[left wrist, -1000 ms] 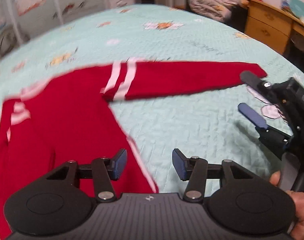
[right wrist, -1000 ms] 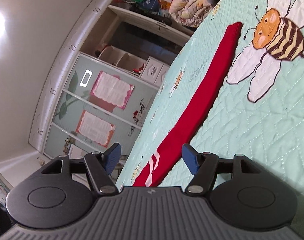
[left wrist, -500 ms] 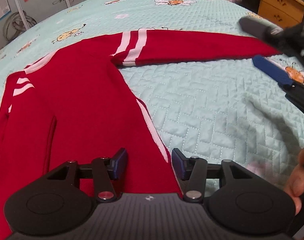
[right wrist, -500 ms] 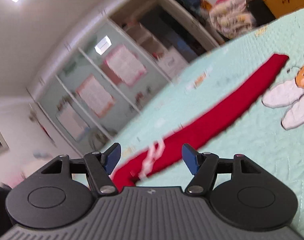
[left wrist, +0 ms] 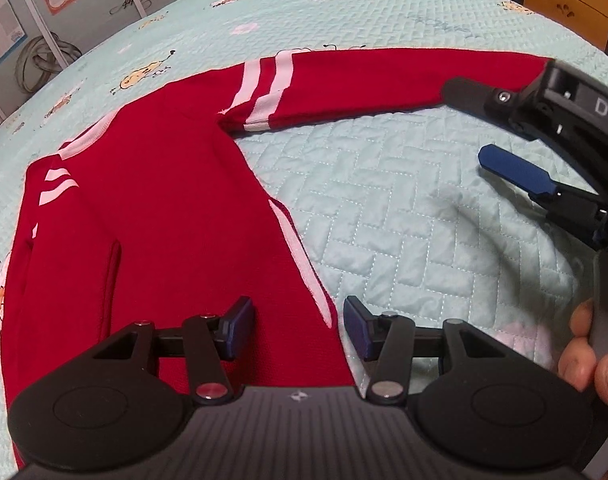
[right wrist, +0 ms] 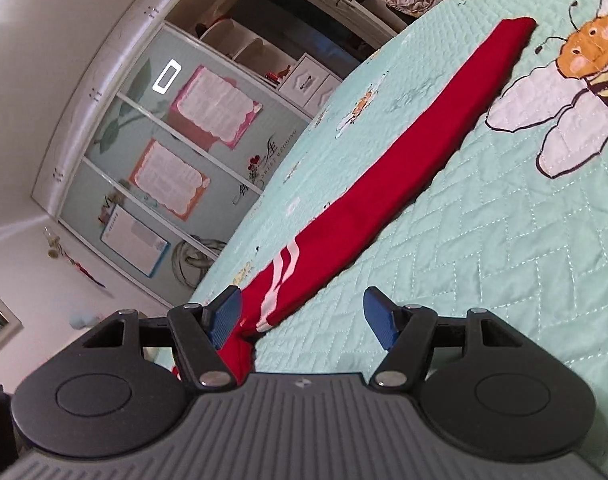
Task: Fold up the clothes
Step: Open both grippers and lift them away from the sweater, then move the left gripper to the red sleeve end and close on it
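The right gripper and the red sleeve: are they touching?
Cannot tell. In the left wrist view the right gripper stands open, one finger overlapping the red sleeve, but neither view shows contact or gap.

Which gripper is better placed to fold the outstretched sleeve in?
Right. The right gripper hovers open near the cuff end of the outstretched sleeve. The left gripper, also open, sits over the sweater's hem, far from that sleeve.
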Tool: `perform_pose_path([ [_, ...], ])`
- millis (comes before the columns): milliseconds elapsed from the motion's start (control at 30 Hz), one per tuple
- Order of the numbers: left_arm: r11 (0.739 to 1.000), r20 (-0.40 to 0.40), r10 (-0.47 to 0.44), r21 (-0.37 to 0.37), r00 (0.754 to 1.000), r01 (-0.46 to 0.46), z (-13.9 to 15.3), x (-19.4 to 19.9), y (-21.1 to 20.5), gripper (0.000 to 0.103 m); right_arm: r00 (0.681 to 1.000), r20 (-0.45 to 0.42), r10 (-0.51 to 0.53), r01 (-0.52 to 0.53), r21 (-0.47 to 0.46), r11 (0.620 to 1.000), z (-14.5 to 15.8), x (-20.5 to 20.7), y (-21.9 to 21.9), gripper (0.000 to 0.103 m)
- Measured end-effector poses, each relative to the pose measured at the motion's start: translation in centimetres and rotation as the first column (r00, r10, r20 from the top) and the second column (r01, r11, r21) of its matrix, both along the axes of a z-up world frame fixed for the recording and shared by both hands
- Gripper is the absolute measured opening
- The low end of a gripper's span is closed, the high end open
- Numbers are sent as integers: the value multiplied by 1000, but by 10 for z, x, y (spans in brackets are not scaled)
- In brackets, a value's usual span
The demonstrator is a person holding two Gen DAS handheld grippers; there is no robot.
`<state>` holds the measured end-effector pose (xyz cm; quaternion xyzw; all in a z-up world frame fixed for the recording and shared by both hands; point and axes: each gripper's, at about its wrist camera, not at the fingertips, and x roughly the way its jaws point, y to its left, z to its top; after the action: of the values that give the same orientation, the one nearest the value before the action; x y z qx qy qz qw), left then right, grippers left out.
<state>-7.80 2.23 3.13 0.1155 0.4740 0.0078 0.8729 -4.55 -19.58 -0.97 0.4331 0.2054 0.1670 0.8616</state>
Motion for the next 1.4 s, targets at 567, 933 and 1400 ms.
perform_pose_path([
  [567, 997, -26, -25, 77, 999, 27, 3, 3, -22, 51, 995, 12, -97, 95, 92, 991, -10, -2, -19, 67],
  [933, 992, 5, -129, 9, 992, 129, 18, 16, -51, 53, 959, 2, -285, 282, 149, 948, -18, -18, -45, 68],
  [1400, 967, 60, -230, 122, 971, 221, 16, 21, -75, 55, 875, 24, -484, 476, 151, 867, -16, -37, -62, 68],
])
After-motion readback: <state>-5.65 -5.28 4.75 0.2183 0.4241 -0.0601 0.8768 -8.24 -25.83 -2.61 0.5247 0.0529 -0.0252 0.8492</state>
